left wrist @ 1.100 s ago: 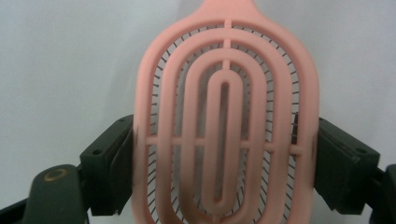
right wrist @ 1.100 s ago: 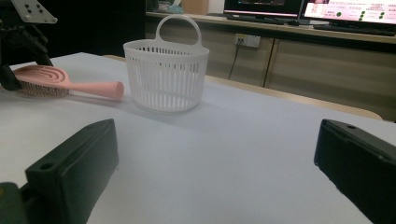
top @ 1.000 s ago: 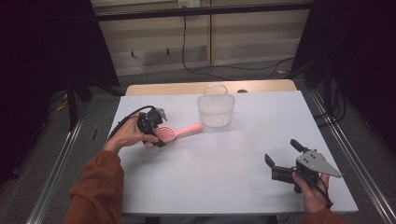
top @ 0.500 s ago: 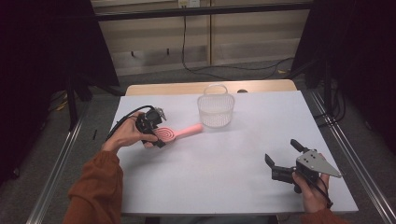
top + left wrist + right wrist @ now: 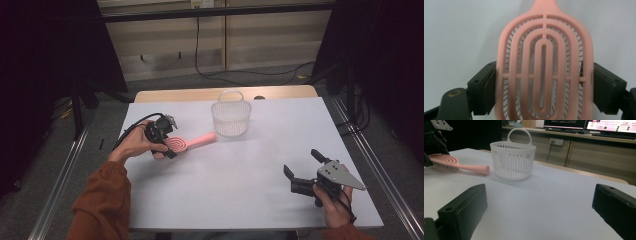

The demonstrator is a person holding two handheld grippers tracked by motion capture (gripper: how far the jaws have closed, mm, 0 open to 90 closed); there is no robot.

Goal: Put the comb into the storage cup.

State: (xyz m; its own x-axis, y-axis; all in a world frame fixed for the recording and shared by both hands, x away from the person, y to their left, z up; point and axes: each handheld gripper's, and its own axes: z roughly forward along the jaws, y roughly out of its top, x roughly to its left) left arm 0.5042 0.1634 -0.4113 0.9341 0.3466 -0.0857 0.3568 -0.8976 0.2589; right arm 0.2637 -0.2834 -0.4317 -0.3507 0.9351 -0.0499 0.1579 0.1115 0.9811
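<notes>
A pink hairbrush [image 5: 544, 72] lies on the white table [image 5: 240, 175], its slotted head clamped between the left gripper [image 5: 162, 145] fingers [image 5: 482, 87] and its handle pointing toward a white basket [image 5: 230, 117], while the right gripper [image 5: 305, 167] rests well apart, fingers [image 5: 464, 207] spread and holding nothing.

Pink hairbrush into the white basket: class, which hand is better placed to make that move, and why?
Left. The left gripper already has its fingers against both sides of the pink hairbrush head, close to the white basket. The right gripper is open, empty and farther away.
</notes>
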